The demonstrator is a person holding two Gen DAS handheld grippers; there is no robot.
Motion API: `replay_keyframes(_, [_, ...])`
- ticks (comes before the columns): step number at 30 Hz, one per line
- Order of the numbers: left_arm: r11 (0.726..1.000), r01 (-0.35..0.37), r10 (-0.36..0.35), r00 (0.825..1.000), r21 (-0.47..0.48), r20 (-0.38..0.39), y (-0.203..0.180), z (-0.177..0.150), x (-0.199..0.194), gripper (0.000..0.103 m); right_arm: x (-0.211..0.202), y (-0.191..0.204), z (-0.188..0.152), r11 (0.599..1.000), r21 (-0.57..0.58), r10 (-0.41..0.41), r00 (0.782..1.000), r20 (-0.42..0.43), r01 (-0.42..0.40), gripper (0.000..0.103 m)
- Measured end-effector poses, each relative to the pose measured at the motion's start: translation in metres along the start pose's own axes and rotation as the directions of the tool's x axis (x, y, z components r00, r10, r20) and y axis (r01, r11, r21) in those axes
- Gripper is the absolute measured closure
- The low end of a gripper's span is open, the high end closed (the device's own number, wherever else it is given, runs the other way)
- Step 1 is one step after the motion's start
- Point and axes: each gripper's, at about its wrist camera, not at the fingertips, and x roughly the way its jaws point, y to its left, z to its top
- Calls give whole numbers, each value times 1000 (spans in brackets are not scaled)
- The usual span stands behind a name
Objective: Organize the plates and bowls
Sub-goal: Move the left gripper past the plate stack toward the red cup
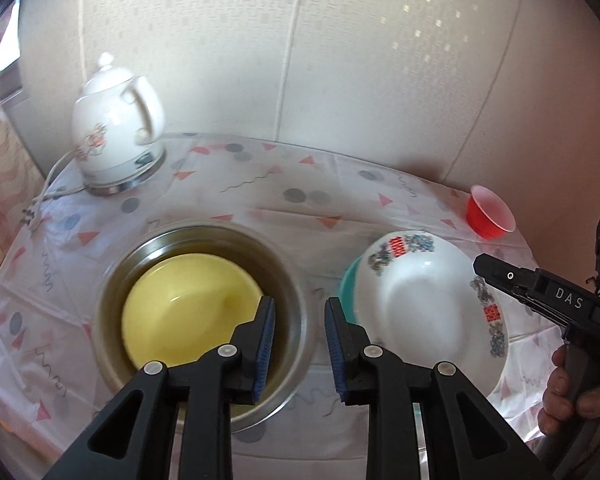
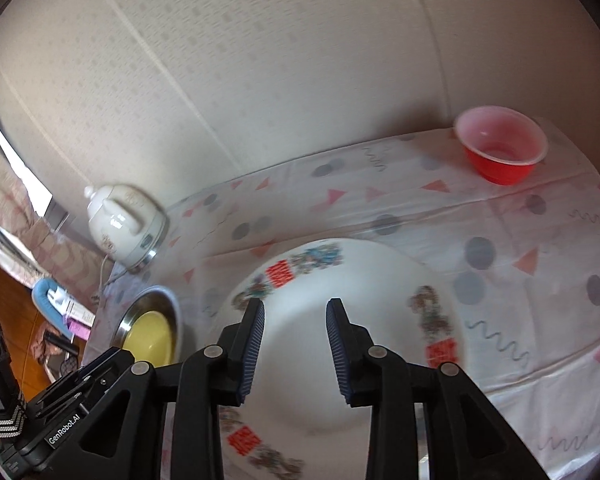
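Note:
A yellow bowl (image 1: 188,308) sits inside a steel bowl (image 1: 290,280) on the patterned tablecloth. To its right a white bowl with red and blue print (image 1: 424,304) rests on a teal dish (image 1: 346,284). My left gripper (image 1: 300,344) is open and empty, above the steel bowl's right rim. My right gripper (image 2: 296,352) is open and empty, hovering over the white printed bowl (image 2: 340,360); its body shows at the right of the left wrist view (image 1: 540,292). The steel bowl with the yellow one (image 2: 152,336) lies to the left.
A white electric kettle (image 1: 116,128) with its cord stands at the table's back left. A small red bowl (image 1: 490,212) sits at the back right, also in the right wrist view (image 2: 500,152). The wall runs close behind the table. Clutter lies on the floor at left (image 2: 56,312).

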Motion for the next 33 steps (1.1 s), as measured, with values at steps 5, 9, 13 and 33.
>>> replay_keyframes(5, [997,36,-36,999,63,-9,-31,11,8,75,-12,-40,2,996,79,-49,999,23,47,71])
replay_keyframes(9, [994,68,-67,998,89,-18,-52,21,16,75,-20,-72,6,987,138,-86,996,37,80,71])
replay_keyframes(13, [989,104,-101,994,107,-36,-76,33,27,75,-29,-101,12,975,195,-120,991,59,106,71])
replay_keyframes(33, [966,240,-217,956,100,-197,-177,83,119,75,-34,-190,76,927,345,-197,973,119,145,79])
